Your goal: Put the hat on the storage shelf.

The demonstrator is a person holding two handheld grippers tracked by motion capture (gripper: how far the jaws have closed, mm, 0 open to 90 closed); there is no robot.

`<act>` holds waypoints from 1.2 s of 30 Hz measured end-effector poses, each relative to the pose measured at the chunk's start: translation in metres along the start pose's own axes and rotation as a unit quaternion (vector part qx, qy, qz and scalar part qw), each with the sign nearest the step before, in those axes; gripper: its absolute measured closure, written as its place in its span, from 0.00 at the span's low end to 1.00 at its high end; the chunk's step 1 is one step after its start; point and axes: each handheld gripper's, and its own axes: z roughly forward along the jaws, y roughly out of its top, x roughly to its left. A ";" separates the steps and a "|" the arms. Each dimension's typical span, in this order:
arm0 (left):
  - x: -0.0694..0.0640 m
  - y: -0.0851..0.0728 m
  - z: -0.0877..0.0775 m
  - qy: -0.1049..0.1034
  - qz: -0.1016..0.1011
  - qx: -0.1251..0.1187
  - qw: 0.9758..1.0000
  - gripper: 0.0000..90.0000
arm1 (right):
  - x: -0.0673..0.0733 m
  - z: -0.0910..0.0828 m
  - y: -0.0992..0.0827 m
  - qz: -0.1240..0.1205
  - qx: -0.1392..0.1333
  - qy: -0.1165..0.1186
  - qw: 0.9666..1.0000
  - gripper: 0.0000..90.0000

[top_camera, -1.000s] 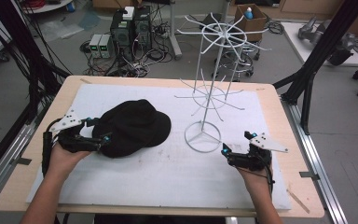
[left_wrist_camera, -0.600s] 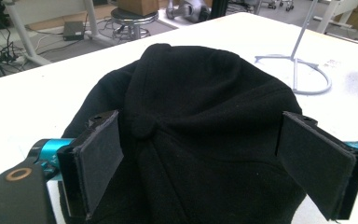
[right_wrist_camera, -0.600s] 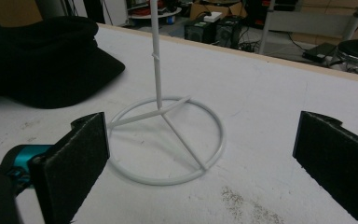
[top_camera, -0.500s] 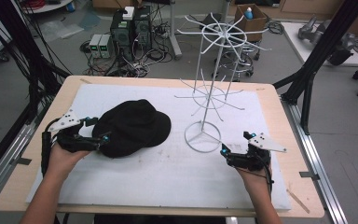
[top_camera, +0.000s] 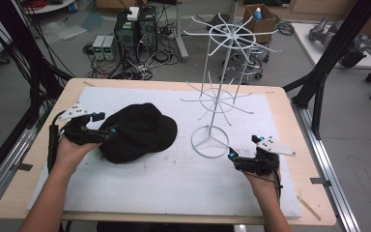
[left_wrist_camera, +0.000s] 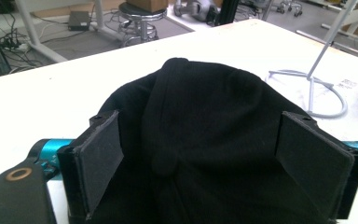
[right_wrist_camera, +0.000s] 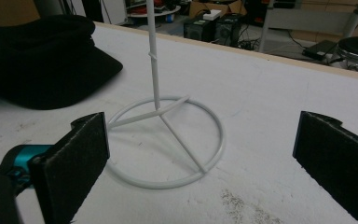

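Both grippers stand released: the left gripper (left_wrist_camera: 214,158) straddles the black hat (top_camera: 137,131), the right gripper (right_wrist_camera: 200,158) faces the wire stand (top_camera: 211,104). Soft felt could slip out if pinched shallowly, I'd say.

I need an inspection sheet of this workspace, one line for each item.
Surface: white mat on wooden table, some dirt marks.
Job's things: black hat lying flat; white wire stand upright beside it.
Clutter: nothing seen.
Grippers: left tool open, hat edge between its jaws; right tool open, facing the stand's ring base.
Cables: one trails from each tool.
Surroundings: computers, cardboard box, black frame posts.
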 end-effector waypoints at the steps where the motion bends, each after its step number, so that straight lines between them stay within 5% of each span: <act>1: 0.001 0.001 0.004 0.002 -0.002 0.004 1.000 0.17 | -0.001 0.000 0.000 0.001 0.000 -0.001 1.000 0.03; 11: 0.009 -0.006 0.031 0.018 -0.007 0.061 0.998 0.17 | -0.001 0.000 -0.001 -0.005 0.003 -0.001 1.000 0.03; 23: 0.007 -0.014 0.041 0.009 -0.009 0.090 0.996 0.19 | 0.000 0.001 -0.001 -0.004 0.006 -0.001 1.000 0.03; 36: 0.008 -0.024 0.044 0.010 -0.028 0.110 0.994 0.48 | 0.000 0.000 -0.001 -0.005 0.004 -0.002 1.000 0.03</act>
